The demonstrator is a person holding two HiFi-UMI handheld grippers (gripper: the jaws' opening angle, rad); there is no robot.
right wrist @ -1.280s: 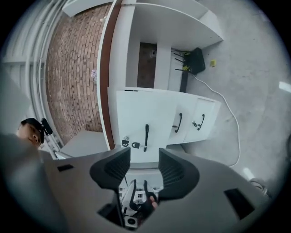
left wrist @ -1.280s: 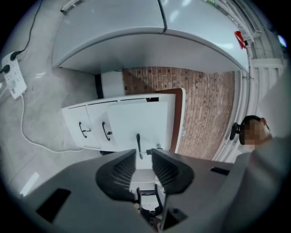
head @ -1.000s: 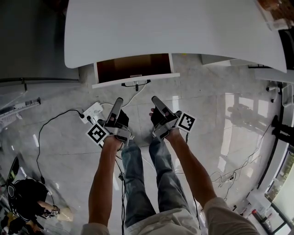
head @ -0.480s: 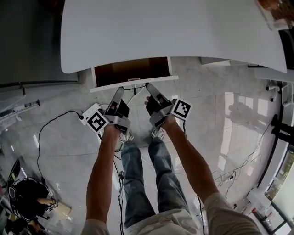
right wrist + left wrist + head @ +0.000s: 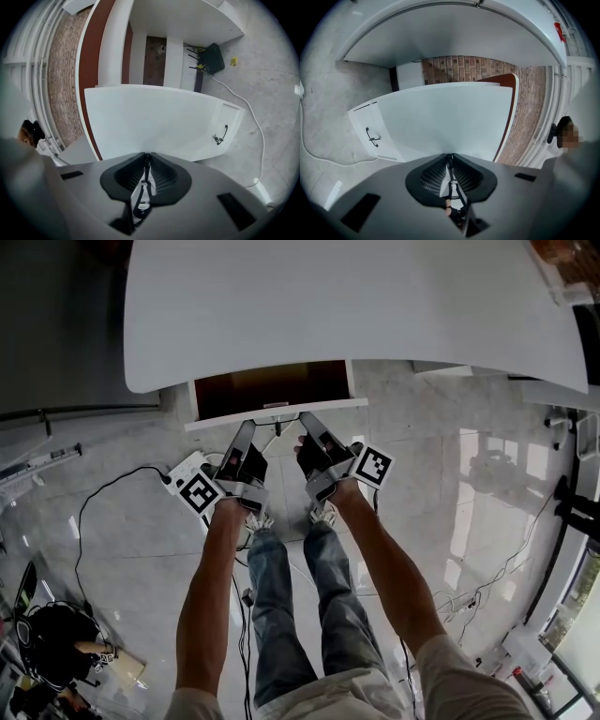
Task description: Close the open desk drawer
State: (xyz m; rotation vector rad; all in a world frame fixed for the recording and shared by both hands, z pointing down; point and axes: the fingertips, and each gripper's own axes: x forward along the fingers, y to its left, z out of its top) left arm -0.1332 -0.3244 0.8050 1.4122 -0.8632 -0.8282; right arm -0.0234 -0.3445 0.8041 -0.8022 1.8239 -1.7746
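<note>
Left tool [image 5: 248, 427], right tool [image 5: 307, 418] forward at drawer [image 5: 225, 417], newly closed, empty.

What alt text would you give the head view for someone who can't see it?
Seen from above, a person holds the left gripper and right gripper side by side, tips at the white front of an open drawer jutting from under a white desk. Both pairs of jaws have just closed, with nothing between them.
</note>
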